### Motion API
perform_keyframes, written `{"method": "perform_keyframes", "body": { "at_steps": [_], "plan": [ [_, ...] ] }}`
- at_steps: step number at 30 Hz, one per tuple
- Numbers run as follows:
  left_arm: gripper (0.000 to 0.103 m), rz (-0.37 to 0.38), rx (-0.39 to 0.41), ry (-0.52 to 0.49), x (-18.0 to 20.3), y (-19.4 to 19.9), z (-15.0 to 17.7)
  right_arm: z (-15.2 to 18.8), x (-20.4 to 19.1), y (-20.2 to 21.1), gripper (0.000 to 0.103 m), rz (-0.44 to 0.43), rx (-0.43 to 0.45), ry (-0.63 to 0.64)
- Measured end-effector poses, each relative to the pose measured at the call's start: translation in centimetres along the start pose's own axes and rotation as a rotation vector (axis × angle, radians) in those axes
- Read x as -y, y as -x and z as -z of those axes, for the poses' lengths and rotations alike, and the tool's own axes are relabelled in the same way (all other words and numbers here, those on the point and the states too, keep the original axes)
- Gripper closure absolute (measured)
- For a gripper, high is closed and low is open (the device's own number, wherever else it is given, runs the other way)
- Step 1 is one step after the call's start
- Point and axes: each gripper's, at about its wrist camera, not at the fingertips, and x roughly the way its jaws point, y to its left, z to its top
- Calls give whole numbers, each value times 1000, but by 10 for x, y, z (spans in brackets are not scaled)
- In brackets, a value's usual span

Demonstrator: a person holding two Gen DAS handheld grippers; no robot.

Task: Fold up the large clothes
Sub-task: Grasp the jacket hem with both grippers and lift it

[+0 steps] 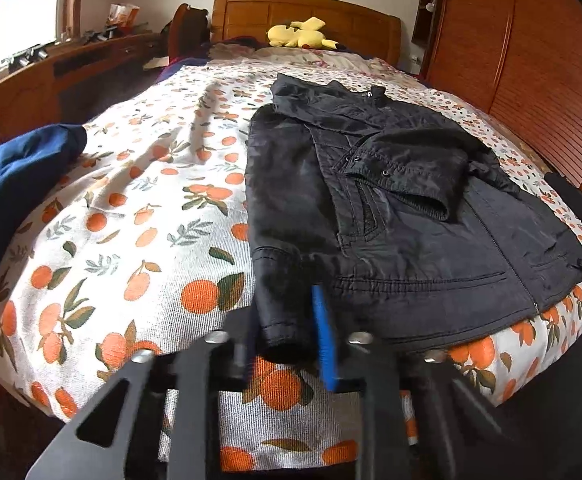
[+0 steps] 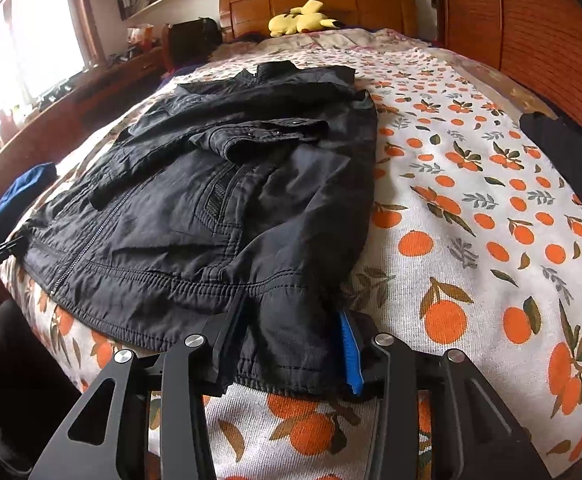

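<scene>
Lying flat on the bedspread (image 1: pixel 139 208), the black jacket (image 1: pixel 391 208) has both lower corners gripped: left gripper (image 1: pixel 287 344) pinching a cuff, right gripper (image 2: pixel 291 356) the hem corner. Only the right view shows dark clothing (image 2: pixel 571 156) beside the wardrobe; pad contact is obscured.

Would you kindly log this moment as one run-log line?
stage: bottom corners gripped | left gripper: shut on black jacket cuff | right gripper: shut on jacket hem | sleeve folded across chest | surface: bed

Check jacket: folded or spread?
Partly folded: black jacket lies flat on the bed, one sleeve folded across its front.
</scene>
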Motion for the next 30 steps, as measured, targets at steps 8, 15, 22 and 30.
{"method": "perform_keyframes", "body": {
  "at_steps": [8,15,22,30],
  "plan": [
    [99,58,117,-3,14,43,-33,-27,-13,26,92,-51,92,25],
    [100,104,289,-23,39,106,-90,-88,-49,98,94,-61,284,91],
    [100,115,457,-39,51,196,-127,-126,-79,186,95,-73,441,172],
    [100,113,613,-56,60,299,-136,-122,-88,275,95,-101,567,199]
  ]
}}
